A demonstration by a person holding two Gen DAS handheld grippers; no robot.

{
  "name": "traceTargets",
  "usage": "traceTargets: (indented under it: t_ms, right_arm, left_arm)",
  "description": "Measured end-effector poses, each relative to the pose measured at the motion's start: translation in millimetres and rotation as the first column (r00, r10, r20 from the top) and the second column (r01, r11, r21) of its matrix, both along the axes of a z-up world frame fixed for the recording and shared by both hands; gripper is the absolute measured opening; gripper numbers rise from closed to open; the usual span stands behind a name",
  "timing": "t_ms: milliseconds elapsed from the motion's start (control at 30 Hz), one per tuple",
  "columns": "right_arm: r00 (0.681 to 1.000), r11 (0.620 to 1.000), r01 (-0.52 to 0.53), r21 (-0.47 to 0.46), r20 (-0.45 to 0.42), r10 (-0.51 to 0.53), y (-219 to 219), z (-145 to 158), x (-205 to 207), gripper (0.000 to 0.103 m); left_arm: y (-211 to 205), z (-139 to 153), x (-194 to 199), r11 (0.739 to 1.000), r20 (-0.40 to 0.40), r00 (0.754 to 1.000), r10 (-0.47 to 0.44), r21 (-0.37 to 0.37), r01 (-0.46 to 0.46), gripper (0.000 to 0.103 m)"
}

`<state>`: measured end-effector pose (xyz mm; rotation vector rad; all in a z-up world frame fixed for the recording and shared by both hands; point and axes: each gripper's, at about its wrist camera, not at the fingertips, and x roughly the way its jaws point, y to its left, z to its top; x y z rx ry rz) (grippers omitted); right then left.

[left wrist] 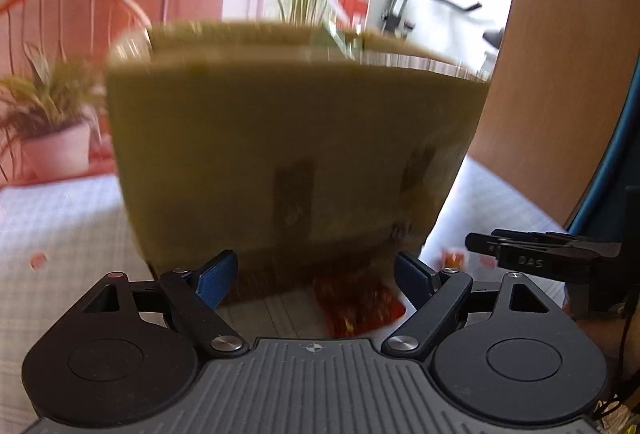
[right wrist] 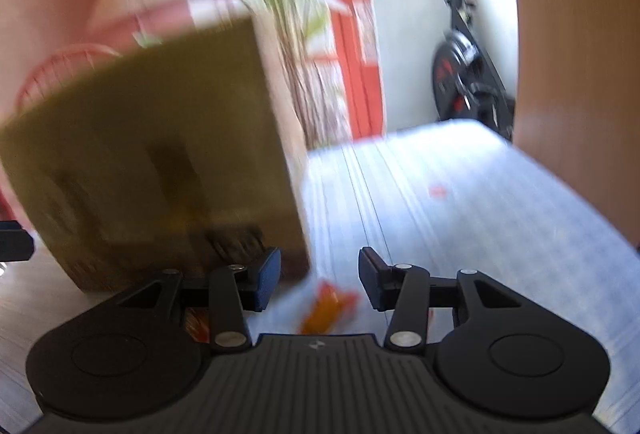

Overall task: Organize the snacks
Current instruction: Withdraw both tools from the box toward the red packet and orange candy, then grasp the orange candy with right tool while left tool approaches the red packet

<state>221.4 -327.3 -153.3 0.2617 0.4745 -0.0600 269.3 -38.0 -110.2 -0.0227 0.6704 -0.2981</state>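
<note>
1. Far left in the left wrist view, one potted plant [left wrist: 52, 129] stood beyond the checked tablecloth [left wrist: 60, 218], well apart from the work.
2. The cardboard box [left wrist: 288, 153] filled the middle of that view, upright on the table. I counted one box; whether anything lay inside it I could not tell.
3. My left gripper [left wrist: 316, 280] had its tongs spread wide with nothing between the pads. Just past them, at the foot of the box, lay one red snack packet [left wrist: 356, 310], blurred.
4. To the right of it I made out small orange-red wrappers [left wrist: 454, 258] on the cloth, two perhaps; the blur stopped a firm count.
5. In the right wrist view the box sat to the left, and my right gripper [right wrist: 320, 284] had its tongs partly spread, pinching nothing. One orange snack packet [right wrist: 324, 308] lay on the cloth just ahead, between the fingers' line, not touched.
6. I judged the packets light, soft and crinkly, with slippery film and contents that might crush. I would take each by a flat sealed edge or across its narrow middle, squeezing gently.
7. The box looked stiff but light, and likely to slide if nudged.
</note>
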Motion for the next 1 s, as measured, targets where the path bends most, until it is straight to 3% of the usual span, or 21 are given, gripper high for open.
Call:
traceTargets:
  t_ms: [67, 200, 267, 433, 500, 667, 833, 1000]
  right_arm:
    - [0.999, 1.0, 0.014, 0.0, -0.045, -0.014, -0.8, -14.8, 8.0, 0.053]
    - [0.994, 0.999, 0.036, 0.021, -0.101, -0.034, -5.2, -33.9, 19.1, 0.053]
    - [0.996, 0.999, 0.026, 0.039, -0.092, -0.022, -6.6, -38.5, 20.5, 0.058]
    - [0.996, 1.0, -0.011, -0.019, -0.086, 0.01, 2.9, -40.6, 25.8, 0.061]
    - [0.997, 1.0, -0.024, -0.013, -0.077, 0.023, 3.5, -41.6, 27.0, 0.056]
    - [0.996, 0.998, -0.063, -0.007, -0.058, 0.063, 6.9, -43.0, 24.6, 0.029]
    - [0.994, 0.995, -0.096, -0.036, -0.048, 0.094, 14.1, -43.3, 25.0, 0.024]
    - [0.996, 0.996, -0.085, -0.002, -0.04, 0.085, 7.3, -45.0, 25.9, 0.024]
  left_arm:
    - [-3.0, -12.0, 5.6, 1.0, -0.036, 0.999, 0.004, 0.008, -0.003, 0.087]
    - [-8.0, -31.2, 17.6, 1.0, -0.103, 0.995, -0.006, -0.011, 0.005, 0.087]
    - [-10.2, -38.6, 22.5, 1.0, -0.123, 0.992, -0.012, -0.019, 0.01, 0.087]
    - [-21.1, -56.3, 28.3, 0.999, -0.183, 0.983, -0.015, -0.049, 0.006, 0.087]
    - [-28.5, -62.6, 34.8, 0.999, -0.194, 0.981, -0.011, -0.053, 0.001, 0.087]
    - [-43.8, -74.6, 48.0, 0.999, -0.215, 0.977, -0.008, -0.052, -0.003, 0.087]
    - [-57.9, -87.1, 60.2, 0.999, -0.226, 0.973, 0.036, -0.024, -0.043, 0.087]
    - [-70.8, -95.9, 64.3, 0.997, -0.205, 0.976, 0.075, 0.005, -0.076, 0.087]
